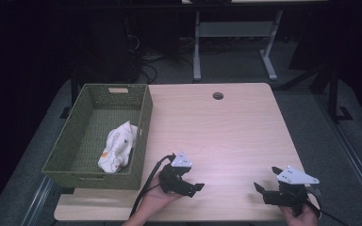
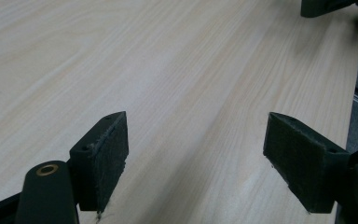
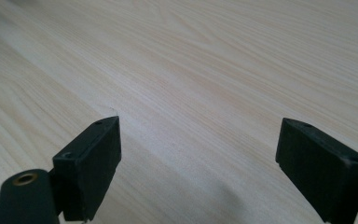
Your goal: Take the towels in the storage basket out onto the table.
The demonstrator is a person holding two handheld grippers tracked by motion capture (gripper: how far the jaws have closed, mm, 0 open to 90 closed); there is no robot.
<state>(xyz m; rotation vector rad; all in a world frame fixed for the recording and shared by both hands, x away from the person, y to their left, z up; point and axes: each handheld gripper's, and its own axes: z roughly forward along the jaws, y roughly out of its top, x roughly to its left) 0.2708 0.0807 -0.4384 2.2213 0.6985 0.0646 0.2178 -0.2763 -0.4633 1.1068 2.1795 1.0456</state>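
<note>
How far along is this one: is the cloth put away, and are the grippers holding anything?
Looks done: the white patterned cloth lies bundled inside the green basket. In hand: nothing; the left gripper and right gripper are both open over the bare wooden table, near its front edge. Nothing visible is left to put away.

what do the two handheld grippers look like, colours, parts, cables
Both are black. The left gripper and right gripper each carry a pale grey three-cornered plate on top, dotted with small dark marks, and a black cable trailing toward the person. Up close, each has two blocky black fingers with rough dark pads and a brass-coloured ring at the left finger's base. No sleeves show.
</note>
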